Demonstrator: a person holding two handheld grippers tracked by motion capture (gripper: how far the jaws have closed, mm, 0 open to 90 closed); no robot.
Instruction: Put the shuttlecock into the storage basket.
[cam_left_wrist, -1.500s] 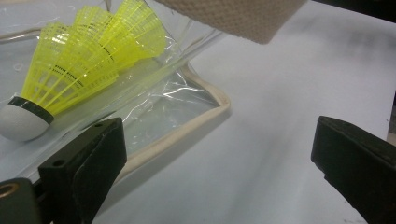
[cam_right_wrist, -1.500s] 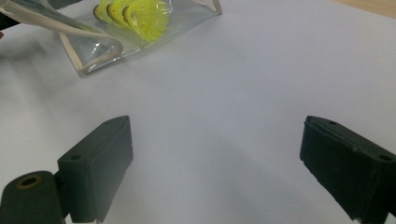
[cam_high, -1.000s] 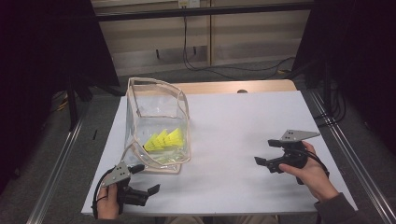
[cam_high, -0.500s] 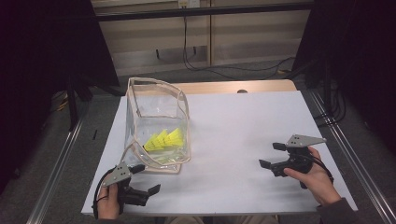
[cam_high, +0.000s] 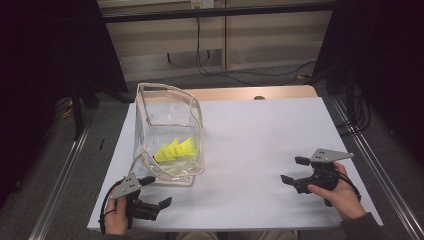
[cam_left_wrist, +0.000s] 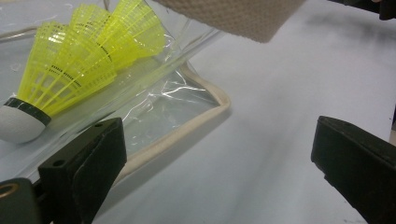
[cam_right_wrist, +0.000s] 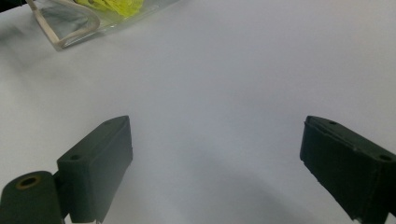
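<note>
Standing on the left part of the white table (cam_high: 260, 140), a clear plastic bag (cam_high: 167, 132) with a beige trim is upright and its mouth is open to the top. Inside it, at the bottom, lie yellow shuttlecocks (cam_high: 175, 149) close together; in the left gripper view their yellow skirts (cam_left_wrist: 84, 51) press against the clear wall, and one white cork tip (cam_left_wrist: 18, 123) with a dark band points to the left of that view. How many shuttlecocks there are, I cannot tell exactly.

At the near left corner of the table, the left gripper (cam_high: 152, 192) is held by a hand (cam_high: 116, 216) just beside the near bottom edge of the bag. Its jaws are spread wide and nothing is between them; one jaw is very near the beige trim of the bag, but I cannot tell if it touches.

On the right side, well apart from the bag, the right gripper (cam_high: 295, 170) is held by the other hand (cam_high: 340, 192) near the right edge of the table. Its jaws are also spread wide and empty, and they point to the left, toward the bag. In the right gripper view only bare white surface lies between them, and the corner of the bag (cam_right_wrist: 70, 28) is seen far off.
</note>
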